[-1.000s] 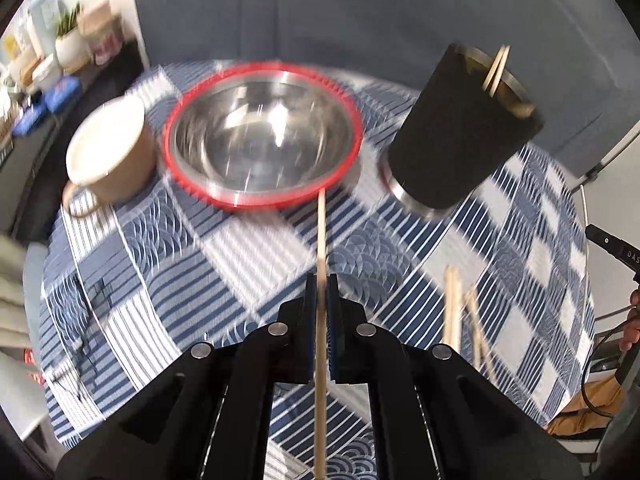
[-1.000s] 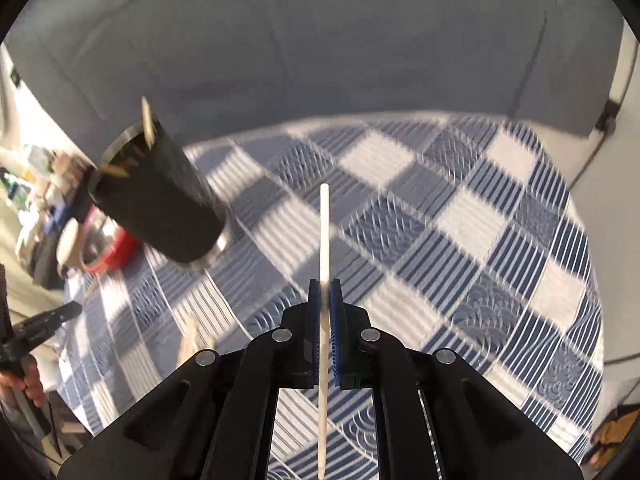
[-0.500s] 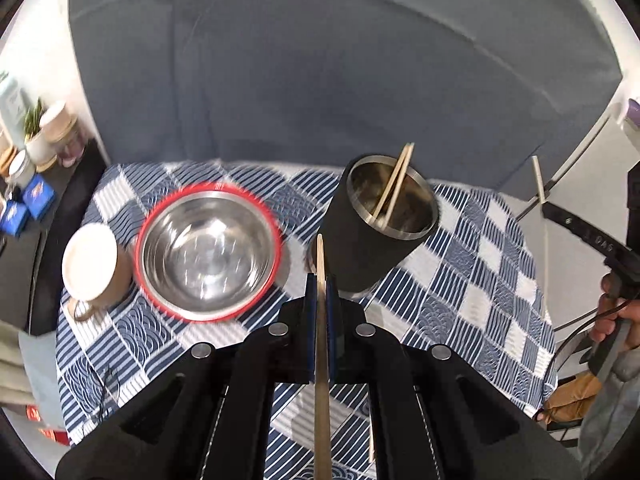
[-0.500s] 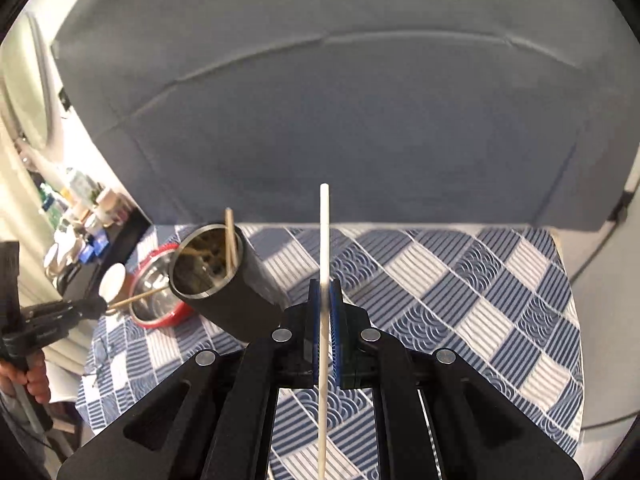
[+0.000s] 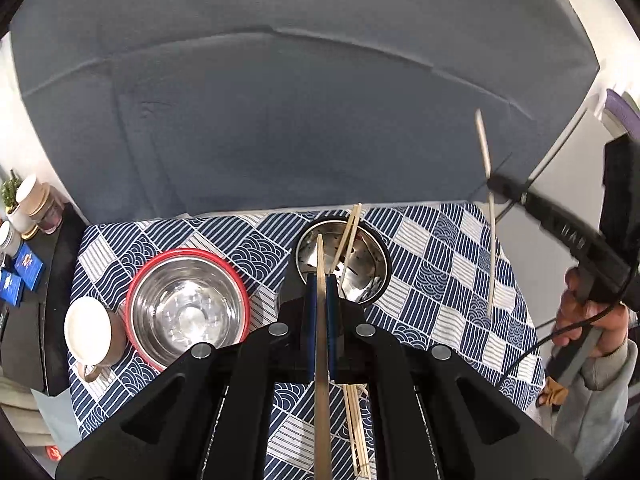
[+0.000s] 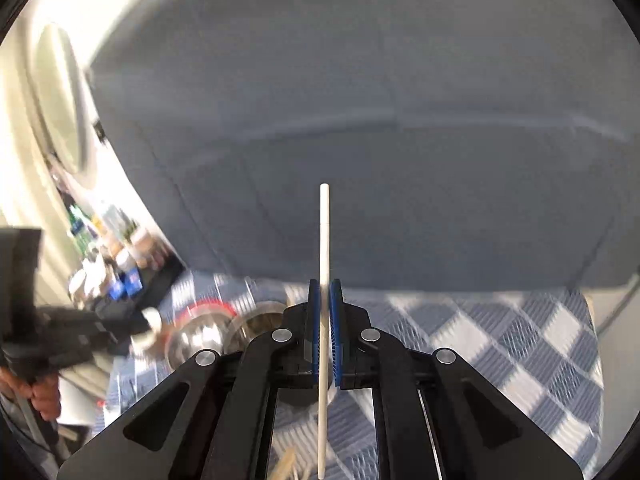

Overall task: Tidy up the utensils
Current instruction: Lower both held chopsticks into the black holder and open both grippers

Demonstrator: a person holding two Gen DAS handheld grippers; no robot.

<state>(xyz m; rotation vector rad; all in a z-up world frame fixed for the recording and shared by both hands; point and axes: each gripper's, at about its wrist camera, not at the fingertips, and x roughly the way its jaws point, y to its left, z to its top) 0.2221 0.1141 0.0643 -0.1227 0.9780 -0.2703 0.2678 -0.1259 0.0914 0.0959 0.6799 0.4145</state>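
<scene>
My left gripper (image 5: pixel 321 280) is shut on a wooden chopstick (image 5: pixel 321 344) and holds it above the open mouth of the black steel-lined holder cup (image 5: pixel 362 280), which holds two chopsticks (image 5: pixel 349 236). My right gripper (image 6: pixel 325 286) is shut on a pale chopstick (image 6: pixel 324 240), held high and pointing up; it also shows at the right of the left wrist view (image 5: pixel 490 216). Loose chopsticks (image 5: pixel 356 432) lie on the cloth below my left gripper.
A red-rimmed steel bowl (image 5: pixel 188 312) and a brown mug (image 5: pixel 90 336) stand left of the holder on the blue checked tablecloth (image 5: pixel 452 280). A grey sofa back (image 5: pixel 280 100) rises behind the table. Jars and boxes stand on a side shelf (image 5: pixel 24 240).
My left gripper has risen and moved over the holder's mouth with its chopstick. My right gripper has lifted and tilted up with its chopstick; its view now blurs with motion.
</scene>
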